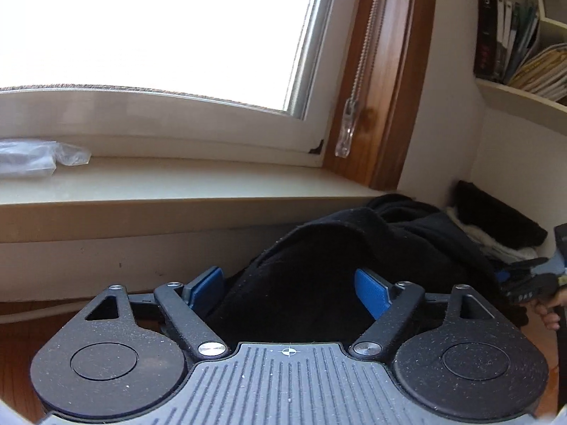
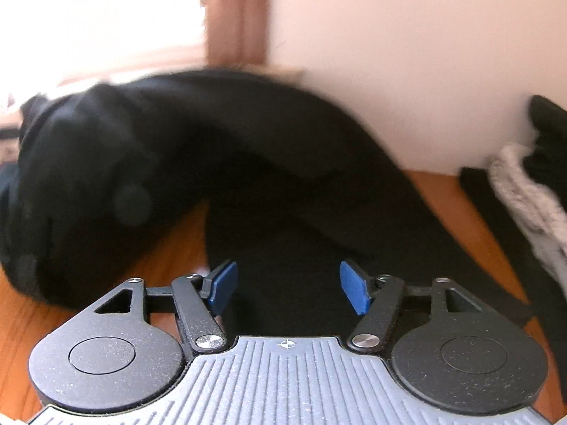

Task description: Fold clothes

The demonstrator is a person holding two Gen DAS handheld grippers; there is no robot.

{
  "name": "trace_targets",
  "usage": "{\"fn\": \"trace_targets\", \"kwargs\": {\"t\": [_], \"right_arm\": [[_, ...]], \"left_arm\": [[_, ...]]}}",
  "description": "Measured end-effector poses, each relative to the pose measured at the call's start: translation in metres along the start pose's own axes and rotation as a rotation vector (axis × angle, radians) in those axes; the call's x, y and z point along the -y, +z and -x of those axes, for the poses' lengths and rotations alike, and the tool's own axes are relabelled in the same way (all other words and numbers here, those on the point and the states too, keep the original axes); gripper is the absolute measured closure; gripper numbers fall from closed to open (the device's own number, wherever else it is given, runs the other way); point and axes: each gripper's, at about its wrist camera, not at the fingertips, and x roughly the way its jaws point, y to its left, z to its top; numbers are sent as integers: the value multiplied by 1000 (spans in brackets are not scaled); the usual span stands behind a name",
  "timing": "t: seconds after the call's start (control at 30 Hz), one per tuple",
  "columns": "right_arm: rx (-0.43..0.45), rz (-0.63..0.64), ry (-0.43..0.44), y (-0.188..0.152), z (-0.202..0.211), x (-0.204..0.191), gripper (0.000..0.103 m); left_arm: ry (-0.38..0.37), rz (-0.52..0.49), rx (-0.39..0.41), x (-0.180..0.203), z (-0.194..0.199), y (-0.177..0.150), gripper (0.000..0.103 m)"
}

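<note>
left wrist view looks toward a window (image 1: 152, 35) with a pale sill (image 1: 184, 184) and a wooden frame (image 1: 386, 71) on its right. the left gripper (image 1: 288, 292) has its blue pads (image 1: 370, 297) well apart, and a black garment (image 1: 319, 276) bulges up between them; the pads do not seem to press on it, though the right pad sits very close to the cloth. the garment heaps up toward the far right, against the wall below the sill. further right lies a pile of clothes (image 1: 496, 233), dark and white. a clear plastic bag (image 1: 39, 157) rests on the sill at far left, and books (image 1: 514, 42) stand on a shelf at upper right. a hand shows at the right edge near the pile, partly hidden.

right wrist view is blurred. the right gripper (image 2: 287, 288) has its pads (image 2: 352, 292) apart, with flat black cloth (image 2: 283, 248) lying on the wooden table (image 2: 166, 258) between and beyond them; the pads do not clamp it. the garment rises in a dark hump to the far left. grey and black clothes (image 2: 524, 191) lie at the right.
</note>
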Motion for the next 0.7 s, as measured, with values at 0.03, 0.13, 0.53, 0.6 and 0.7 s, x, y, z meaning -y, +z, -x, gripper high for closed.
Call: {"fn": "trace_targets", "kwargs": {"t": [0.03,0.13,0.53,0.6,0.7], "right_arm": [[-16,11,11,-2,-3,-2,37],[-32,24,24,-5,-4,-2,36],[84,-46,-402,18,37,46,87],[57,-26,-397,8,34,42,79],[47,-51,-342,-1,33,37,70]], "left_arm": [[-2,-5,-2,1,1,0,19],[-13,-16,-5,5,1,0,19],[-48,-32,27,14,13,5,19],[-45,-36,24,15,12,4,19],[-38,-33,10,15,7,3,19]]}}
